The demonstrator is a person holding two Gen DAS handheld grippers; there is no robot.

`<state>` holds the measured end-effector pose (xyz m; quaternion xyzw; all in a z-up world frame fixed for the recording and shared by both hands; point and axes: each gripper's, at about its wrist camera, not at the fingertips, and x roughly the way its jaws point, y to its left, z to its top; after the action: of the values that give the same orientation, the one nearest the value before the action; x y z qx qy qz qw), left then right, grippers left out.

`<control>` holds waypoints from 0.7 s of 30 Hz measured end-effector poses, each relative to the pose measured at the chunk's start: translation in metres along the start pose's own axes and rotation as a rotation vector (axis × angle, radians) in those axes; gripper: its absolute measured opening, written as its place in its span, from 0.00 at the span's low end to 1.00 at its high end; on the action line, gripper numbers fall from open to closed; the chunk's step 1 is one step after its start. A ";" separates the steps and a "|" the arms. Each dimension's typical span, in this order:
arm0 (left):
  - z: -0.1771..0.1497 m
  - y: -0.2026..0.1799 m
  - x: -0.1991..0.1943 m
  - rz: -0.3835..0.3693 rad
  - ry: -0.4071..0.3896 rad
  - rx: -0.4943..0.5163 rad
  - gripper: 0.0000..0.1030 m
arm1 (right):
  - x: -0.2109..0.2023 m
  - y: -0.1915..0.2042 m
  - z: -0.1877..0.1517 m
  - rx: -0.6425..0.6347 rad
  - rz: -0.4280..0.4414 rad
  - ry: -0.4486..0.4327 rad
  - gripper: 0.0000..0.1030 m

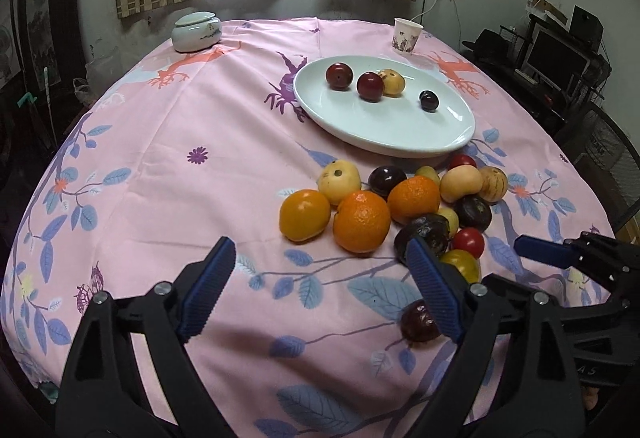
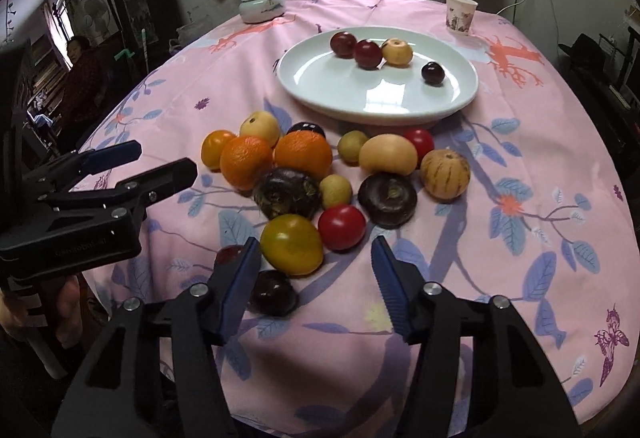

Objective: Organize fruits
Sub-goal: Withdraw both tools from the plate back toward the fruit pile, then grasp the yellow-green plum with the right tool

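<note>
Pink floral table [image 1: 168, 166]: your loose fruit pile [image 2: 320, 182] sits at plate's [image 2: 320, 86] 6 o'clock, four fruits on plate. Your left tool [image 1: 320, 294] gapes empty; right tool [image 2: 316, 286] open, gripping nothing. Tool's lettering unreadable.

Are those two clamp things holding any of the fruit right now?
No. The left gripper and right gripper both stand open over the tablecloth, nothing between their pads; a dark plum lies loose nearby.

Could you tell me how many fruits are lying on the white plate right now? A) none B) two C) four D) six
C: the white plate holds four fruits, namely two red ones, a yellow one and a dark one; the rest lie on the tablecloth.
</note>
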<state>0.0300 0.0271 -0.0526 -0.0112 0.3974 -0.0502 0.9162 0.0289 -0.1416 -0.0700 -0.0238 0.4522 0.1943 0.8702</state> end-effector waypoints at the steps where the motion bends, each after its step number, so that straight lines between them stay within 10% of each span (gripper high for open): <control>1: 0.000 0.000 0.000 0.000 0.004 -0.001 0.86 | 0.003 0.001 -0.001 0.001 0.005 0.010 0.53; 21: -0.016 -0.004 0.002 -0.035 0.076 0.054 0.86 | 0.015 -0.004 0.005 0.068 0.034 0.032 0.40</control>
<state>0.0190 0.0228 -0.0644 0.0084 0.4304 -0.0773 0.8993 0.0416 -0.1391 -0.0793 0.0106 0.4726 0.1929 0.8598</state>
